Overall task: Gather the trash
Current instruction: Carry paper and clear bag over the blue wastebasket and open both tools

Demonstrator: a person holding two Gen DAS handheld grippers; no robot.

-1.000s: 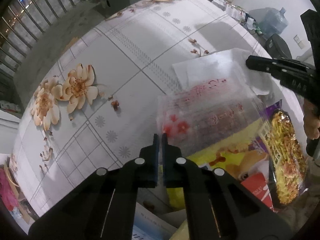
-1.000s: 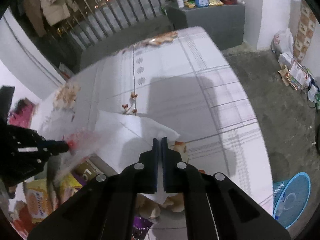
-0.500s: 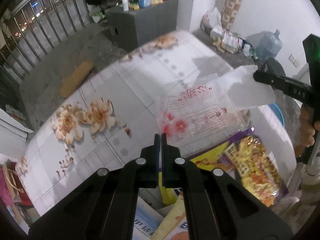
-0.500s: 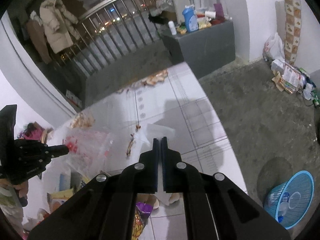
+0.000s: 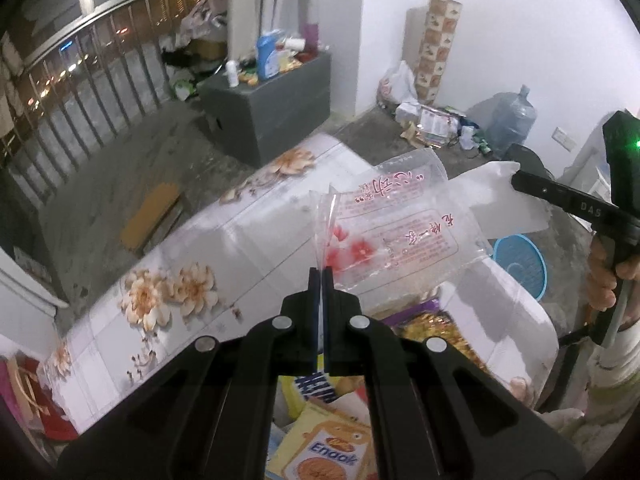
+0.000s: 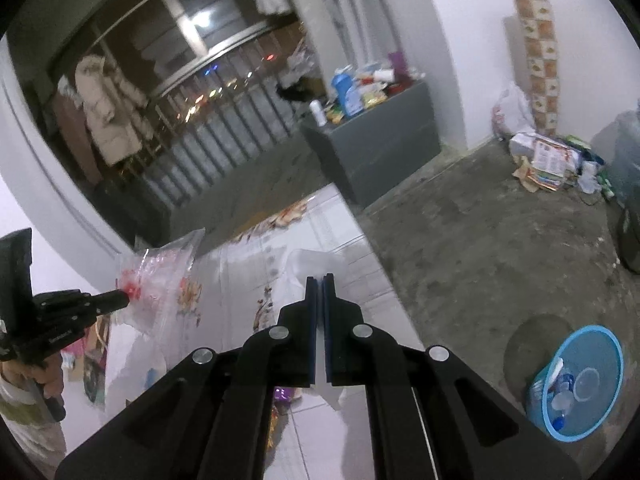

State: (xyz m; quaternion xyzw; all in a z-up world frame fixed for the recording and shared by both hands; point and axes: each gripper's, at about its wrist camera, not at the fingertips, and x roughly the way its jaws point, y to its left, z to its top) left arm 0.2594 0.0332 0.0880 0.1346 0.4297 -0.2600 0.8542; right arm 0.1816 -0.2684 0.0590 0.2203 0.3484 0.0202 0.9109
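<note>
My left gripper [image 5: 321, 270] is shut on a clear plastic bag [image 5: 400, 236] with red print, held up above the floral table [image 5: 200, 252]. From the right wrist view that bag [image 6: 160, 280] hangs at the left gripper [image 6: 124, 300] on the left. My right gripper [image 6: 320, 278] is shut on a white tissue [image 6: 308, 260]; in the left wrist view the tissue [image 5: 492, 196] hangs from the right gripper [image 5: 516, 184] at the right. A blue trash basket [image 6: 576, 384] with some bottles in it stands on the floor at the lower right; its rim [image 5: 520, 264] shows past the table.
Snack packets [image 5: 320, 452] and a noodle wrapper [image 5: 440, 332] lie on the table's near end. A grey cabinet [image 6: 376, 140] with bottles stands behind, a railing [image 5: 80, 92] to the left. Bags and a water jug [image 5: 512, 120] clutter the far wall.
Both grippers have risen off the table, the left lifting the clear bag and the right lifting the tissue. The views now tilt up to show the room and the basket.
</note>
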